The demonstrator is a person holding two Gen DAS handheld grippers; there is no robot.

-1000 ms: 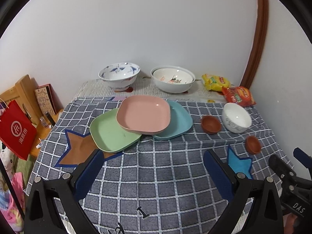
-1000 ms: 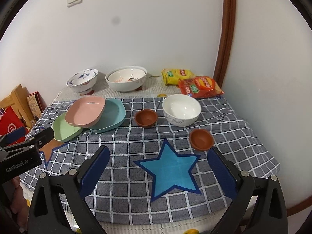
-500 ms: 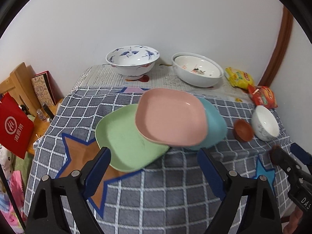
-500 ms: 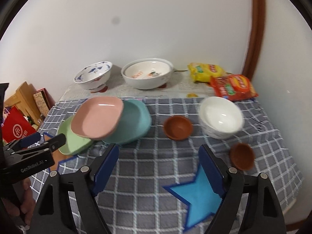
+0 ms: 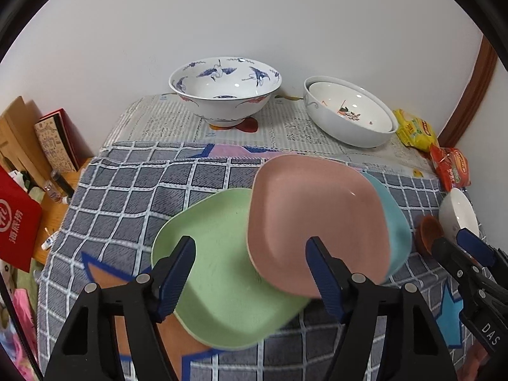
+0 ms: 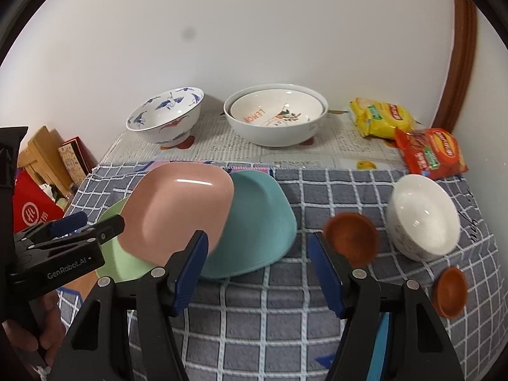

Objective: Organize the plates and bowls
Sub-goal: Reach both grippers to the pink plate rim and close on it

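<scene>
Three square plates overlap on the checked cloth: a green plate (image 5: 219, 273) at the left, a pink plate (image 5: 317, 222) on top, a teal plate (image 5: 395, 219) at the right. My left gripper (image 5: 250, 244) hovers above the green and pink plates, jaws closing, pads touching nothing. My right gripper (image 6: 257, 238) hangs over the teal plate's (image 6: 257, 222) near edge, jaws closing too, clear of it. To the right are a brown bowl (image 6: 350, 238), a white bowl (image 6: 422, 216) and a second brown bowl (image 6: 451, 290). At the back stand a blue-patterned bowl (image 6: 165, 117) and two nested white bowls (image 6: 276, 114).
Yellow (image 6: 381, 116) and red (image 6: 431, 150) snack packets lie at the back right on newspaper. The wall runs close behind the table. Left of the table sit a red bag (image 5: 16, 222), a book and wooden boards. A hand holds the left gripper's handle (image 6: 47, 333).
Both grippers have come forward and down toward the plates, which now fill much more of each view. Both pairs of jaws stand narrower than before.
</scene>
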